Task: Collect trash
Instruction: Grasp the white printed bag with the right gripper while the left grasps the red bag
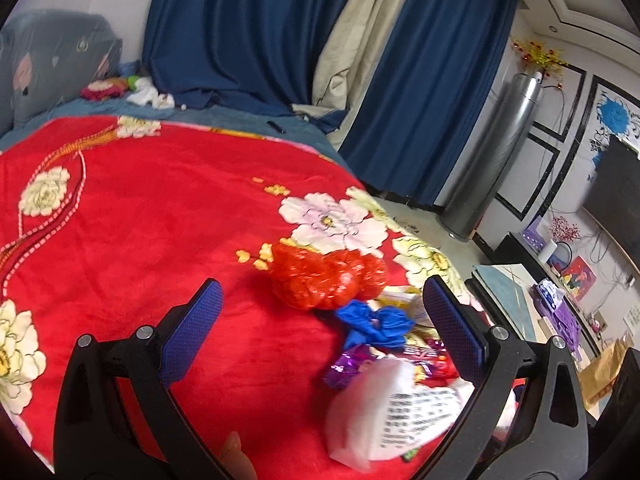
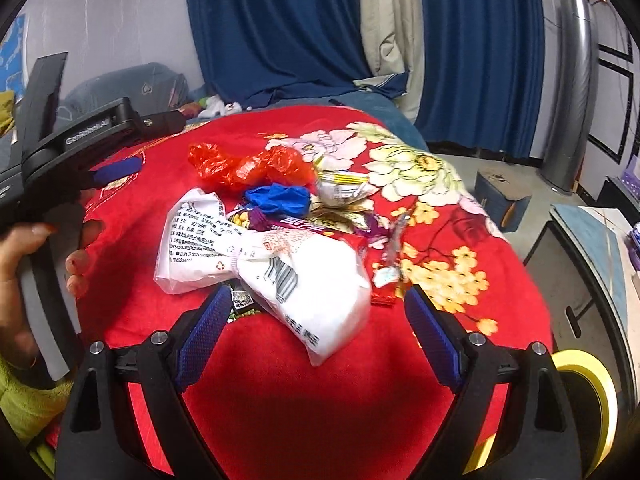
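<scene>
on the red flowered blanket [image 2: 280, 392] covering the bed lies a heap of trash, with the white printed bag [image 2: 304, 280] as its marker. left of that bag, a hand [image 2: 24, 264] holds the left claw [image 1: 320, 308], jaws spread wide and empty. behind the bag sit a crumpled red plastic bag [image 2: 248, 166] and a blue wrapper [image 2: 280, 198]; purple and red snack wrappers [image 2: 372, 224] lie just right of it. the right claw [image 2: 318, 312] stands open and empty, its jaws either side of the bag's near end.
</scene>
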